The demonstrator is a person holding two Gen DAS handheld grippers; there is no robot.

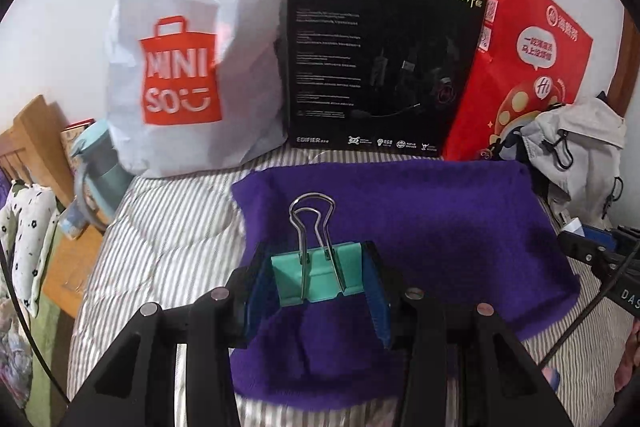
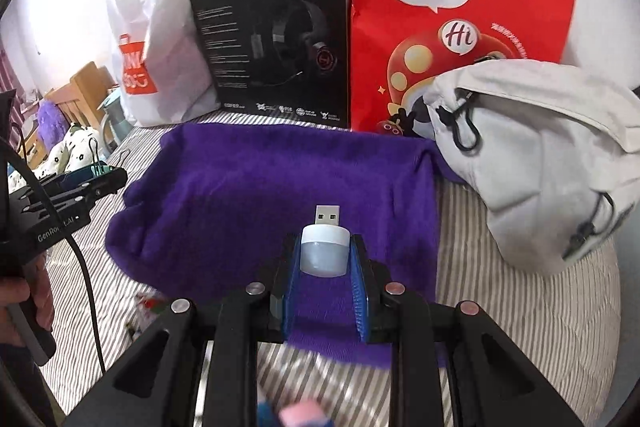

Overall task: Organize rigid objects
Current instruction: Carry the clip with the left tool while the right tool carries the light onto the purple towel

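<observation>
My left gripper [image 1: 316, 279] is shut on a teal binder clip [image 1: 316, 277], its wire handles pointing up, held above a purple cloth [image 1: 420, 219] on the striped bed. My right gripper [image 2: 325, 257] is shut on a small white USB light [image 2: 325, 247], its metal plug pointing forward, above the same purple cloth [image 2: 260, 187]. The left gripper with its clip also shows at the left edge of the right wrist view [image 2: 86, 179]. The tip of the right gripper shows at the right edge of the left wrist view [image 1: 600, 251].
Behind the cloth stand a white Miniso bag [image 1: 188, 67], a black headset box [image 1: 376, 67] and a red paper bag [image 1: 520, 67]. A grey backpack [image 2: 540, 155] lies at the right. A teal cup [image 1: 100, 167] sits on a wooden nightstand at the left.
</observation>
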